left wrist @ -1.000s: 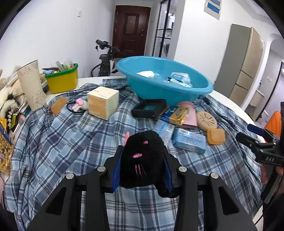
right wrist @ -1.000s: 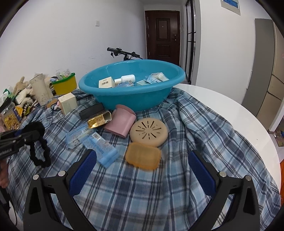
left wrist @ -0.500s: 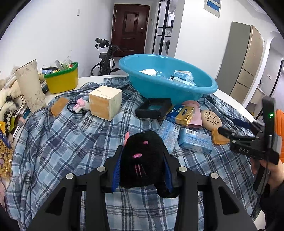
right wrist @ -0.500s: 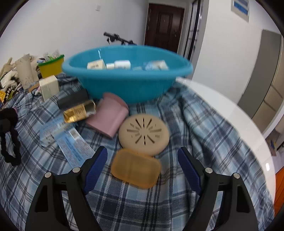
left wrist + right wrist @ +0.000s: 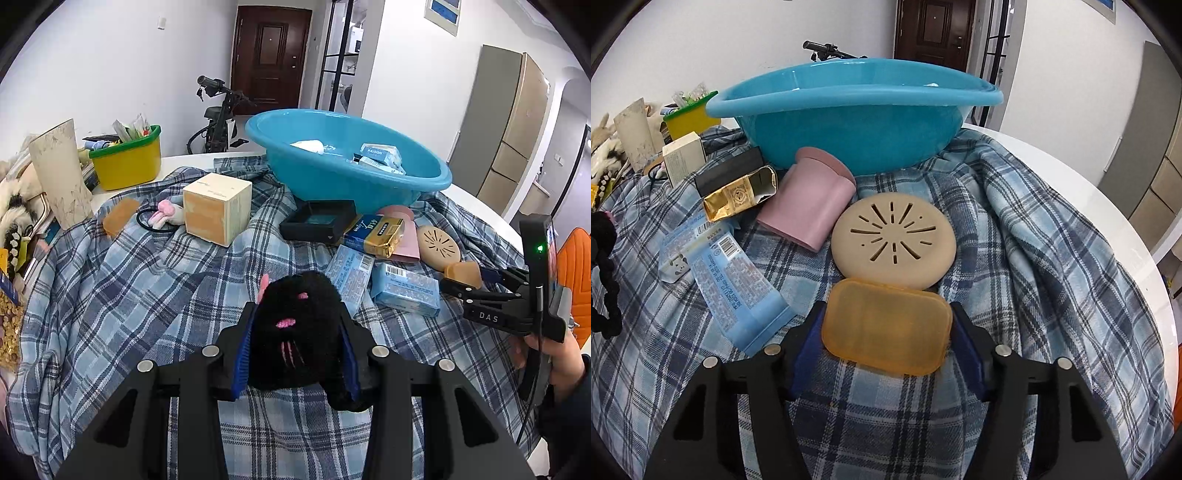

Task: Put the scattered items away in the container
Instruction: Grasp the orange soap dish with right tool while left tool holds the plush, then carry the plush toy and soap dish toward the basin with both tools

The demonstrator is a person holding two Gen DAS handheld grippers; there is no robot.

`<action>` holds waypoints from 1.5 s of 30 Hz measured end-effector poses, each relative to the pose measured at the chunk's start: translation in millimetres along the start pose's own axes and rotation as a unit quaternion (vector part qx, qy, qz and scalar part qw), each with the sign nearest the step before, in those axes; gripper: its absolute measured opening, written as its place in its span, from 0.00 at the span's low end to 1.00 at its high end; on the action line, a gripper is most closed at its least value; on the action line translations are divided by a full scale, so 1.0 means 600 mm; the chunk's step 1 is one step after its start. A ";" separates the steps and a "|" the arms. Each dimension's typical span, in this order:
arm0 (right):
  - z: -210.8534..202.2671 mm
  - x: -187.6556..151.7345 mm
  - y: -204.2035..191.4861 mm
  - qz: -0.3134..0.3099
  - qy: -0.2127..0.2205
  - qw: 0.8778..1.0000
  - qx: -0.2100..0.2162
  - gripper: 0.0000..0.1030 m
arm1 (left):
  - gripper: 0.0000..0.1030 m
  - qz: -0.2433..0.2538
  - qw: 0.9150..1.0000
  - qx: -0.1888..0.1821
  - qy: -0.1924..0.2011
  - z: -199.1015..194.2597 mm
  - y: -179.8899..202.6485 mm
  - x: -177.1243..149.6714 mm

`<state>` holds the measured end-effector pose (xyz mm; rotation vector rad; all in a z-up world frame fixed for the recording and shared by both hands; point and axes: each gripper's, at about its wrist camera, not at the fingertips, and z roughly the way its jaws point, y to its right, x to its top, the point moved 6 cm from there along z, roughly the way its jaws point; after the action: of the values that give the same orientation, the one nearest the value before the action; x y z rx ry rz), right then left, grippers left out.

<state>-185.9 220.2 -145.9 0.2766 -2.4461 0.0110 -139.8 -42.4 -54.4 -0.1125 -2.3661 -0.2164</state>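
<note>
My left gripper (image 5: 295, 332) is shut on a black fuzzy toy (image 5: 295, 325) with pink marks, held above the plaid cloth. My right gripper (image 5: 886, 332) has its blue pads on both sides of an orange soap box (image 5: 886, 328) that lies on the cloth; the pads touch its ends. It also shows in the left wrist view (image 5: 462, 274). The blue basin (image 5: 849, 122) stands behind, with small boxes inside (image 5: 380, 157). A tan round lid (image 5: 894, 236), a pink cup (image 5: 809, 206), a gold pack (image 5: 738, 192) and blue packets (image 5: 738, 288) lie before it.
A wooden cube (image 5: 218, 206), a black tray (image 5: 317, 221), a pink bunny hair tie (image 5: 162, 218) and an orange pad (image 5: 120, 216) lie on the cloth. A yellow bin (image 5: 127, 162) and a tall beige cup (image 5: 61, 173) stand at the left. The table edge (image 5: 1108, 206) curves at right.
My right gripper moved forward and down to the orange soap box and narrowed its fingers around it. My left gripper kept hold of the black toy and barely moved.
</note>
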 end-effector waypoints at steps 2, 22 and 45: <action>-0.009 0.002 0.002 0.001 0.006 1.000 -0.001 0.61 | 0.41 0.000 1.000 0.000 0.001 -0.001 0.001 0.000; -0.183 0.026 0.005 0.014 0.140 0.990 -0.001 0.61 | 0.41 0.004 0.997 -0.005 0.072 -0.052 0.096 0.019; -0.321 -0.031 -0.043 -0.012 0.302 0.953 0.003 0.61 | 0.41 0.016 0.981 -0.003 0.194 -0.140 0.166 -0.013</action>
<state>-46.6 213.8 -9.6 0.2586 -1.8336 0.0806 -62.8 39.5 11.7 -0.1000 -1.9733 -0.2091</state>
